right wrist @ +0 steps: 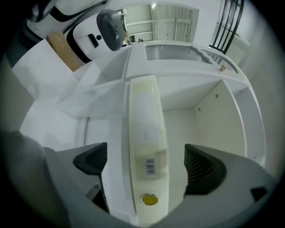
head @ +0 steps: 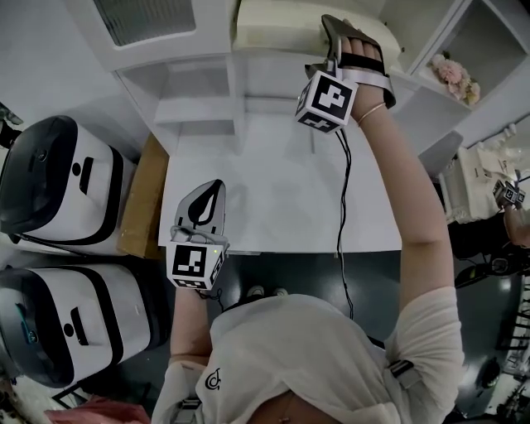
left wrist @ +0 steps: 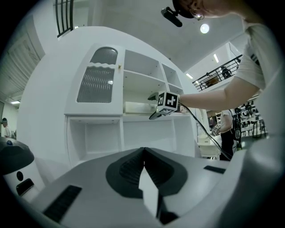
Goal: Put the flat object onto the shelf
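The flat object [right wrist: 143, 129] is a long cream slab with a barcode label and a yellow dot. It lies on a board of the white shelf unit [right wrist: 209, 116], and its cream edge [head: 277, 25] also shows in the head view. My right gripper [right wrist: 145, 162] is open, with the slab between its pads and a gap on each side. In the head view my right gripper [head: 335, 29] is stretched far out to the shelf [head: 199, 83]. My left gripper [head: 214, 192] hovers shut and empty over the white table [head: 281, 199]; in its own view its jaws [left wrist: 143, 156] are pressed together.
Two white and black machines [head: 58, 182] [head: 58, 323] stand at the left beside a brown cardboard sheet [head: 141, 195]. A black cable [head: 341, 199] hangs from the right gripper across the table. Pink flowers [head: 454, 76] sit on a side shelf at the right.
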`<action>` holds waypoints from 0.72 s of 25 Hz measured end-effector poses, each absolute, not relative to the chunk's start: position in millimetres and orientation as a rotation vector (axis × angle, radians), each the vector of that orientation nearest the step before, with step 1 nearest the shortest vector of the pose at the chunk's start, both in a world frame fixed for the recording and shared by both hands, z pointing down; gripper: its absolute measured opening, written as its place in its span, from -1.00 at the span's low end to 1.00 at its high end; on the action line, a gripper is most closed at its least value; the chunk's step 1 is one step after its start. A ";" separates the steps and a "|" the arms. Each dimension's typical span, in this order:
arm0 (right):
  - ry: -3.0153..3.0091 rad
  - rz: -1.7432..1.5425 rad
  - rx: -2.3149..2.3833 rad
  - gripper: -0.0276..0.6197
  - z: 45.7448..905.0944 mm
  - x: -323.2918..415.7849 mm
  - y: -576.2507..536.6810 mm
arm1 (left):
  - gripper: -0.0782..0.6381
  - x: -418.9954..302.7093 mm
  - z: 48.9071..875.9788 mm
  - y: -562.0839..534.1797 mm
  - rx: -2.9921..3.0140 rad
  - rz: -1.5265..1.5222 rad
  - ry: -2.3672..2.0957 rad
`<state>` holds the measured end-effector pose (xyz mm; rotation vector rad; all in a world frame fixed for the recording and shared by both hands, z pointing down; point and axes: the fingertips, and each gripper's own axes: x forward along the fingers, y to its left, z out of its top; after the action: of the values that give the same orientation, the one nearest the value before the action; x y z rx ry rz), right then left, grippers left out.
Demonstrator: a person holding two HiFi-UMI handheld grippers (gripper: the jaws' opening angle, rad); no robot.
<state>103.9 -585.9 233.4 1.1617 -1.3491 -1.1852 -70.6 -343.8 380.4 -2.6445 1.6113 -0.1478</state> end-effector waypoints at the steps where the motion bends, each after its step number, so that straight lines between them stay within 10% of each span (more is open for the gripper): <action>1: -1.356 -1.182 1.172 0.76 234.2 104.4 -578.1 | -0.75 -68.8 378.6 -342.1 -2.641 -0.145 1.604; 13: -1.550 -1.087 1.381 -0.82 245.4 126.5 -494.4 | -0.75 -47.4 367.4 -319.7 -2.638 -0.133 1.527; 18: -1.776 -0.984 1.481 -0.89 259.1 125.2 -442.8 | -0.75 -42.9 360.6 -308.9 -2.636 -0.122 1.495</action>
<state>125.2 -442.8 259.1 1.4806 -1.7755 -0.9843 -42.9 -308.9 360.6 -2.6358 1.4953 -0.1220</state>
